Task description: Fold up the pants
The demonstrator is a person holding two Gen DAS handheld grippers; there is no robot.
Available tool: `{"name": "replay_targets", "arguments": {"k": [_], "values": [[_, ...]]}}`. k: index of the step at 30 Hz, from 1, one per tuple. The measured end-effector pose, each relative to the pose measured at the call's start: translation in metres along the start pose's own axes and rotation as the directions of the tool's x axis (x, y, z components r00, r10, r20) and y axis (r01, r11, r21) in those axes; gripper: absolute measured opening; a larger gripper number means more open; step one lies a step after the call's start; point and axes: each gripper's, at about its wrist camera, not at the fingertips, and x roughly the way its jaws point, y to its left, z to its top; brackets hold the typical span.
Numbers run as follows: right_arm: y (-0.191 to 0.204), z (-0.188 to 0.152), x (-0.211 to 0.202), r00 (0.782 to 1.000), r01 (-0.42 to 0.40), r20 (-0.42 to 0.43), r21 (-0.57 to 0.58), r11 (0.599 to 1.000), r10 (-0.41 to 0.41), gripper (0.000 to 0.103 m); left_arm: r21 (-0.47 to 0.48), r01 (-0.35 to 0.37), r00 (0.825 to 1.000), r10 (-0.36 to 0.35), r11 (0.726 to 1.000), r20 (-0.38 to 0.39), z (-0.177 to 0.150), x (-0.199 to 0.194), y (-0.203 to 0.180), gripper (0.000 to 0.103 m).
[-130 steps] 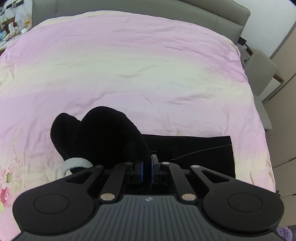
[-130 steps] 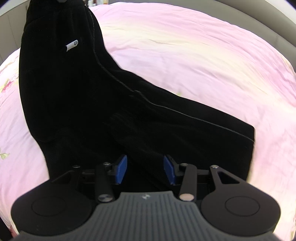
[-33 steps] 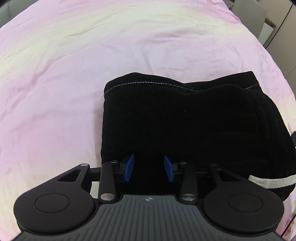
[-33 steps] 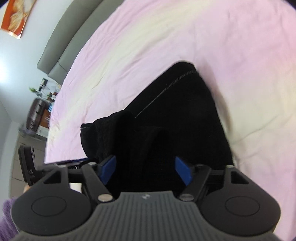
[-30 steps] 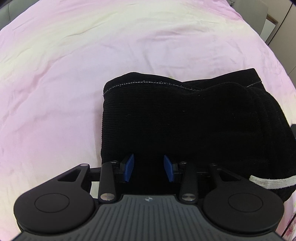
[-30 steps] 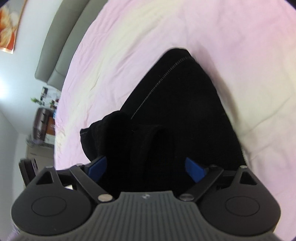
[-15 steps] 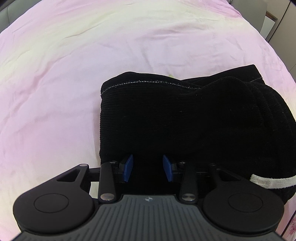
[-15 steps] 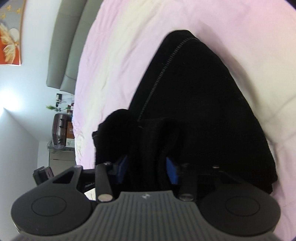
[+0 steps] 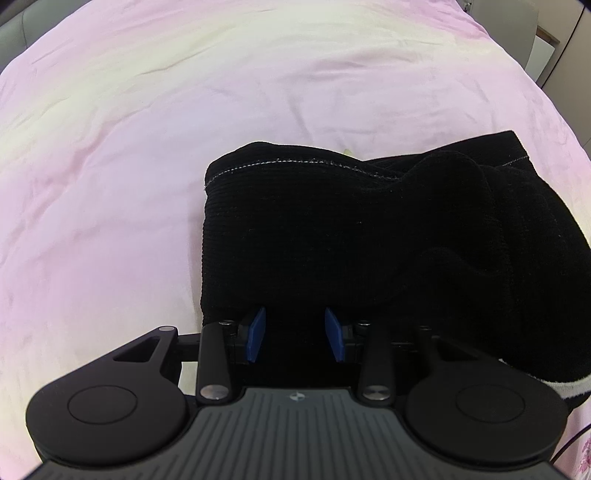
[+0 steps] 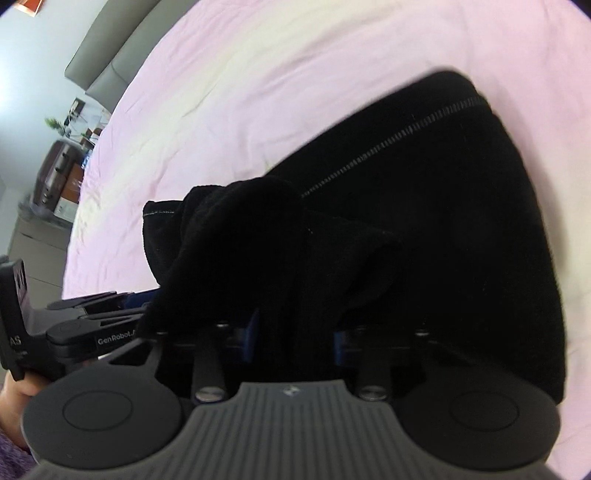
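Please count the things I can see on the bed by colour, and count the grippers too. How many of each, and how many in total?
Black: 1, the folded pants
Pink and cream: 1, the bed cover under them
Black grippers with blue pads: 2, the left gripper and the right gripper, whose jaws are closing with a bunch of the pants between them
Total: 4

A pink and pale-yellow bedspread (image 9: pixel 155 155) fills most of both views, softly creased, with a small floral print (image 9: pixel 585 448) at its near right corner in the left wrist view. Beyond the bedspread's far edge stands a grey padded headboard (image 10: pixel 110 55). Off the bedspread's left side in the right wrist view sits a brown cabinet (image 10: pixel 51 173) with a green plant (image 10: pixel 55 123) and clutter on top. Past its far right corner, in the left wrist view, is a grey chair (image 9: pixel 517 29).
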Motion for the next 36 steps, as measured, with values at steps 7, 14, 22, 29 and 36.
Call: {"name": "replay_targets", "arguments": {"k": [7, 14, 22, 29, 36], "values": [[0.056, 0.013, -0.064, 0.995, 0.007, 0.096, -0.204, 0.979, 0.013, 0.017, -0.028, 0.094, 0.989, -0.09, 0.995, 0.115, -0.003, -0.044, 0.017, 0.042], [0.113, 0.047, -0.123, 0.983, 0.048, 0.183, -0.331, 0.942, 0.015, 0.016, -0.13, 0.226, 0.948, -0.188, 0.965, 0.256, -0.005, -0.1, 0.055, 0.042], [0.021, 0.079, -0.105, 0.978, 0.181, 0.132, -0.147, 0.972, -0.162, 0.016, -0.098, 0.247, 0.946, -0.218, 0.964, 0.24, 0.008, -0.079, 0.032, 0.042], [-0.065, 0.07, -0.052, 0.979, 0.192, 0.072, -0.01, 0.981, -0.191, 0.016, -0.028, 0.218, 0.961, -0.209, 0.976, 0.18, 0.024, -0.028, -0.007, 0.042], [-0.086, 0.067, -0.048, 0.969, 0.232, 0.085, 0.016, 0.973, -0.232, 0.03, -0.013, 0.197, 0.972, -0.193, 0.98, 0.138, 0.02, -0.003, -0.013, 0.043]]}}
